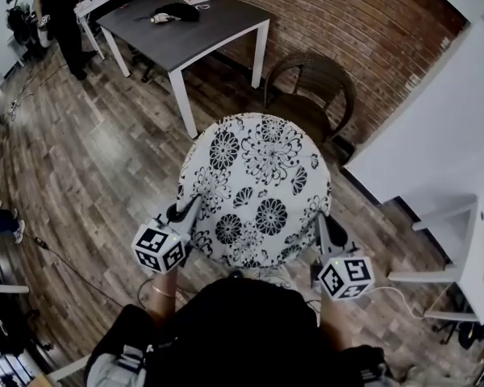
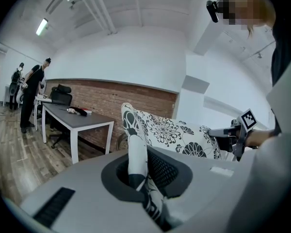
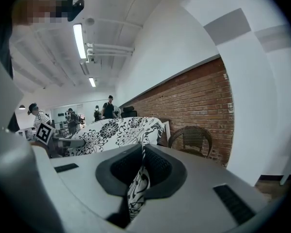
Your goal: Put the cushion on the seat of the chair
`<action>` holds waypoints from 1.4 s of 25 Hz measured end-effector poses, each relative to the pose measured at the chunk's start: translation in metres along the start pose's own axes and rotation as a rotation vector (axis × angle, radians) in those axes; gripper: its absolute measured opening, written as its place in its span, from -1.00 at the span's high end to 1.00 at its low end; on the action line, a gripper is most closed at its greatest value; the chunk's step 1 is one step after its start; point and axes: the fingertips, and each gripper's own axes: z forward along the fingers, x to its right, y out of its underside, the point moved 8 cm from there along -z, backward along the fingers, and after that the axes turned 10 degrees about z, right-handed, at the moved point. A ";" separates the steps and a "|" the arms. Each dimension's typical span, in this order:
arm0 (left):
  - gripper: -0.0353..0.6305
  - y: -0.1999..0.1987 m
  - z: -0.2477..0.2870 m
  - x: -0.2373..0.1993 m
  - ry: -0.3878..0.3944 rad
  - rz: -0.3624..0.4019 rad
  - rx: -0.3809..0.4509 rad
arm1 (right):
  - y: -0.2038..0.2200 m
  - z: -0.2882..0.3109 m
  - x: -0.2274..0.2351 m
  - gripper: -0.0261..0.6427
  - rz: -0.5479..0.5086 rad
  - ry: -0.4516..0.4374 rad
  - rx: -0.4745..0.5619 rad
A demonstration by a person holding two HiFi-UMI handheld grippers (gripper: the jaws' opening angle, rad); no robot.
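1. The left gripper [image 2: 144, 176] is clamped on the rim of the cushion [image 1: 254, 188] at 8 o'clock, with the fabric edge running straight between its jaws.
2. The right gripper [image 3: 139, 176] pinches the opposite rim at 4 o'clock. The round floral cushion hangs roughly flat between the two, in the air in front of the person.
3. The wicker chair [image 1: 310, 95] stands beyond the cushion at 1 o'clock, against the brick wall [image 1: 363, 39]. What shows of its seat [image 1: 290, 107] is bare.
4. This looks like the carry. Hold both pinches firm and level, travel toward 1 o'clock, clear the curved back and arms, and centre the cushion on the seat before releasing it.
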 end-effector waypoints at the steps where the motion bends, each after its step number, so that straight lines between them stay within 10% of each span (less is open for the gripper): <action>1: 0.86 0.001 0.000 -0.001 -0.005 0.006 0.001 | 0.003 0.001 0.002 0.88 0.001 -0.005 0.005; 35: 0.86 0.021 -0.024 0.028 -0.128 0.078 0.096 | 0.023 0.015 0.018 0.88 -0.046 -0.144 0.057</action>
